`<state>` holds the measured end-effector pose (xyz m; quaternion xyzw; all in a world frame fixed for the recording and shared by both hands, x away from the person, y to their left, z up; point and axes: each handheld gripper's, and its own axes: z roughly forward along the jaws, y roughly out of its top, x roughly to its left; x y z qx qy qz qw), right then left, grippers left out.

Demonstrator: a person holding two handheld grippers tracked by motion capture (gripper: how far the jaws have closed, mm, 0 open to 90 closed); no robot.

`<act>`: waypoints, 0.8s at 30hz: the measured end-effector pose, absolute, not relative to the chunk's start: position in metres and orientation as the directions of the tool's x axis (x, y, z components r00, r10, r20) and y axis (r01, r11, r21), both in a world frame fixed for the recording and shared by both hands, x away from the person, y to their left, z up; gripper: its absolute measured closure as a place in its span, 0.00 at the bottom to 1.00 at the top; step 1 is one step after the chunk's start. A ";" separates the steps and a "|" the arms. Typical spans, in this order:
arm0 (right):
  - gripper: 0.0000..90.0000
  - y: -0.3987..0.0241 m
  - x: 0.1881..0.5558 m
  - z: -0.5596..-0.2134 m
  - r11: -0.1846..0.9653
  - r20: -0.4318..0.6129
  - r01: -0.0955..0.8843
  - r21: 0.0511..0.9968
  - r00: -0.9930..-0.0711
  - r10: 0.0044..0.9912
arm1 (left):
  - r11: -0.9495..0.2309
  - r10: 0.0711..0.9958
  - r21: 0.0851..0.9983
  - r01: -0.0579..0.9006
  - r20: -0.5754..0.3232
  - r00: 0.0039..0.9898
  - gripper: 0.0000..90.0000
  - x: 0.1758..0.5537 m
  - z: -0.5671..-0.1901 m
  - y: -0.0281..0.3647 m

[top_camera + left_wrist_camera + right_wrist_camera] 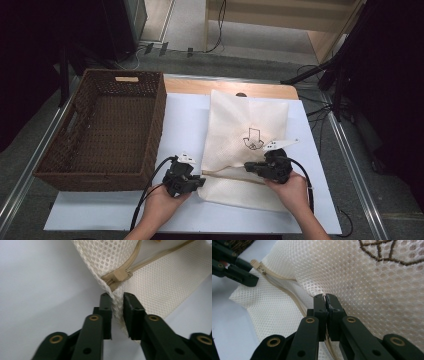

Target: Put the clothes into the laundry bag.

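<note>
My right gripper [325,298] pinches the bag [247,120] by its zipper [120,276]; left gripper [116,298], narrowly parted around mesh, hasn't gripped yet, zipper half open.

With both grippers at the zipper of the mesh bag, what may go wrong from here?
1. The left gripper has only a thin fold of the mesh bag between its jaws, just below the zipper slider. The pads seem not fully pressed, so the fold may slip out.
2. The right gripper is shut on mesh beside the zipper. Pulling hard may stretch or tear the mesh.
3. The bag lies loose on the white sheet, so it may slide instead of opening.
</note>
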<state>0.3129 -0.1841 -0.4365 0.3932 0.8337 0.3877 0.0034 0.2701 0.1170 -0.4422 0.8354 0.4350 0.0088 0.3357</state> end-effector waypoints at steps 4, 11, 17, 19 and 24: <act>0.98 -0.183 0.310 -0.442 0.395 0.291 0.648 0.651 -0.694 0.658 | -0.392 0.725 0.580 0.714 -0.283 0.628 0.68 0.270 -0.435 0.119; 0.95 -0.174 0.308 -0.451 0.442 0.268 0.639 0.629 -0.712 0.649 | -0.347 0.716 0.601 0.720 -0.326 0.617 0.57 0.275 -0.430 0.126; 0.93 -0.169 0.308 -0.458 0.464 0.259 0.652 0.600 -0.707 0.658 | -0.345 0.708 0.616 0.708 -0.324 0.627 0.55 0.276 -0.429 0.126; 0.88 -0.169 0.308 -0.461 0.461 0.264 0.647 0.607 -0.712 0.651 | -0.352 0.710 0.610 0.710 -0.321 0.627 0.54 0.277 -0.430 0.126; 0.75 -0.168 0.307 -0.461 0.462 0.266 0.642 0.612 -0.717 0.644 | -0.345 0.710 0.619 0.706 -0.321 0.627 0.52 0.279 -0.429 0.126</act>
